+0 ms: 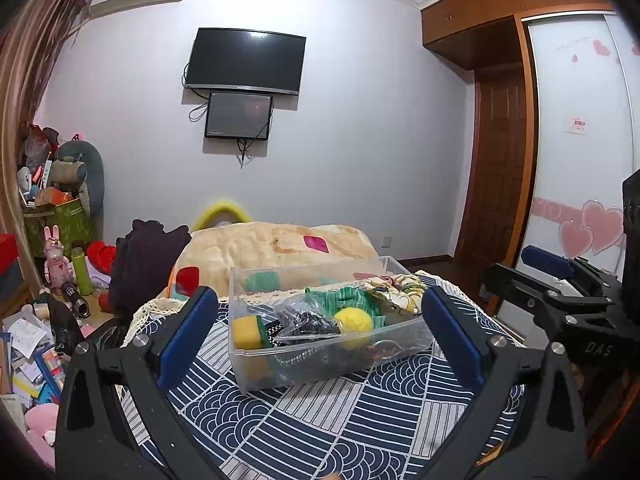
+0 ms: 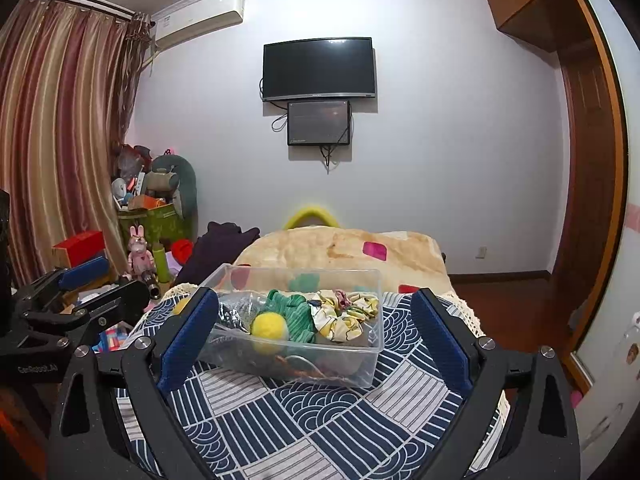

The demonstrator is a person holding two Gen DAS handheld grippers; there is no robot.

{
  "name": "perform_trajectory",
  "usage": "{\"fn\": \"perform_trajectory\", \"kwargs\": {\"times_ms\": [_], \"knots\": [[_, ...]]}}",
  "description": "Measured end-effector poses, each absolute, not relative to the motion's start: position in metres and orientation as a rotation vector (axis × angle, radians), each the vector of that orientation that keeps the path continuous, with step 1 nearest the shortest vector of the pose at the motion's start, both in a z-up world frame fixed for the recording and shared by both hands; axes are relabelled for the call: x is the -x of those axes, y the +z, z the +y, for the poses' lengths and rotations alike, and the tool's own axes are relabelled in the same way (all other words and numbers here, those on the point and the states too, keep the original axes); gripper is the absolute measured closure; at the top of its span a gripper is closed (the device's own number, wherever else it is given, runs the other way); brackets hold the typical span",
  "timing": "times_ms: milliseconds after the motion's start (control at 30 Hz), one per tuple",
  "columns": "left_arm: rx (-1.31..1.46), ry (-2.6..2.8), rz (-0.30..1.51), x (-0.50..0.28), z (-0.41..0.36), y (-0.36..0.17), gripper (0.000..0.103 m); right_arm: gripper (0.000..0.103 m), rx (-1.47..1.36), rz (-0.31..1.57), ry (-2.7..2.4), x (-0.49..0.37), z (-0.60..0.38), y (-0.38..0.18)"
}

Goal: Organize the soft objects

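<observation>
A clear plastic bin (image 1: 320, 364) stands on a table with a blue-and-white patterned cloth (image 1: 320, 424). In it lie a yellow-green sponge (image 1: 246, 332), a yellow pom-pom ball (image 1: 353, 322), a green knitted cloth (image 1: 348, 300), a floral scrunchie (image 1: 396, 288) and a clear bag with dark contents (image 1: 308, 320). My left gripper (image 1: 320, 344) is open and empty, its fingers to either side of the bin. In the right wrist view the bin (image 2: 360, 360), ball (image 2: 269, 326), green cloth (image 2: 296, 316) and scrunchie (image 2: 344, 314) show. My right gripper (image 2: 316, 340) is open and empty in front of the bin.
A beige blanket (image 1: 276, 244) lies on the bed behind the table, with dark clothing (image 1: 148, 260) to its left. Cluttered toys, boxes and papers (image 1: 52, 264) fill the left side. A wardrobe with sliding doors (image 1: 580, 140) stands at the right. The other gripper (image 1: 560, 292) shows at right.
</observation>
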State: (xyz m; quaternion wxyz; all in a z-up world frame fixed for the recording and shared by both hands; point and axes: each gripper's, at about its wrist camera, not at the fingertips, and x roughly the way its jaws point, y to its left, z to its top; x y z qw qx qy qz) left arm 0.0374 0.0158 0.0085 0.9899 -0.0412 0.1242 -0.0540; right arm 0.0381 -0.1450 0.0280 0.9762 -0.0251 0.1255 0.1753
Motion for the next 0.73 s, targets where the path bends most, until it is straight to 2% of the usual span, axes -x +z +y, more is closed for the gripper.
{"fn": "perform_trajectory", "kwargs": {"times_ms": [733], "knots": [[0.103, -0.129, 0.280, -0.0404, 0.0151, 0.0050, 0.000, 0.005, 0.051, 0.267, 0.343, -0.0382, -0.1454, 0.0274]]}}
